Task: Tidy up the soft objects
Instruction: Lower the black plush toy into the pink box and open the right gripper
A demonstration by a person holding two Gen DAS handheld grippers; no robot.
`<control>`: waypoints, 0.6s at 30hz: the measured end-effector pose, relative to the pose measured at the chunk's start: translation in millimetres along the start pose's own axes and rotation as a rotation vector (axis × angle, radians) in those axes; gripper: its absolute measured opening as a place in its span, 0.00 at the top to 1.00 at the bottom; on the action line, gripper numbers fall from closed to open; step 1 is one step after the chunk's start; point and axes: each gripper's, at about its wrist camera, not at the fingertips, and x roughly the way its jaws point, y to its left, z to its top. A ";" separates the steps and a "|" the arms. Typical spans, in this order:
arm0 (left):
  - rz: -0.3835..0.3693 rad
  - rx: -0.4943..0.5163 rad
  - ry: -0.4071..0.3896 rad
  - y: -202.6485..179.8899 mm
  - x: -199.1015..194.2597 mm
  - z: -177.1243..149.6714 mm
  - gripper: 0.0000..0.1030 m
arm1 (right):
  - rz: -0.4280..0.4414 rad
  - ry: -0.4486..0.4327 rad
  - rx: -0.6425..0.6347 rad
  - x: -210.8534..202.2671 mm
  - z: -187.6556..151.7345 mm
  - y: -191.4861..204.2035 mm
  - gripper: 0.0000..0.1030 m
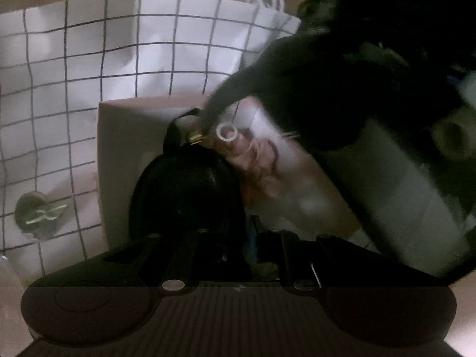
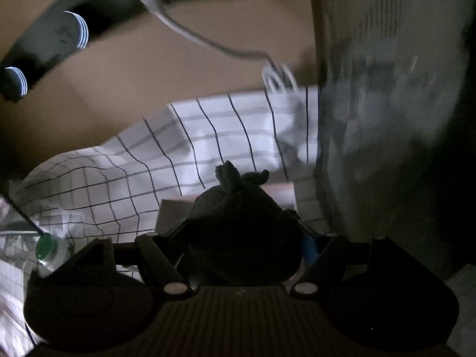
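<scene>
In the left wrist view a black rounded pouch [image 1: 184, 190] with a thin strap and a gold clasp [image 1: 195, 139] sits between the fingers of my left gripper [image 1: 226, 235], which is shut on it. It hangs over a beige box [image 1: 119, 148]. Beside the pouch lies a blurred pinkish soft thing [image 1: 261, 160] with a white ring [image 1: 226, 133]. In the right wrist view my right gripper [image 2: 241, 241] is shut wide on a black plush toy [image 2: 238, 220] with small ears. The toy hangs above the beige box [image 2: 172, 208].
A white sheet with a black grid [image 1: 89, 59] covers the surface under the box. A white cable [image 2: 208, 41] runs over the brown floor. A green-capped bottle [image 2: 47, 250] lies at the left. Black striped socks [image 2: 59, 35] lie far left. A grey cylinder [image 1: 401, 196] stands right.
</scene>
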 end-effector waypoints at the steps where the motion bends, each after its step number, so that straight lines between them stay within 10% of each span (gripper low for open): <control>1: 0.002 0.012 -0.001 -1.8 -1.1 -2.7 0.84 | 0.003 0.020 0.015 8.6 -1.0 -2.6 0.27; 18: 0.051 -0.004 -0.061 4.7 -80.5 -22.5 0.84 | -0.091 0.119 0.004 94.7 -12.5 6.3 0.24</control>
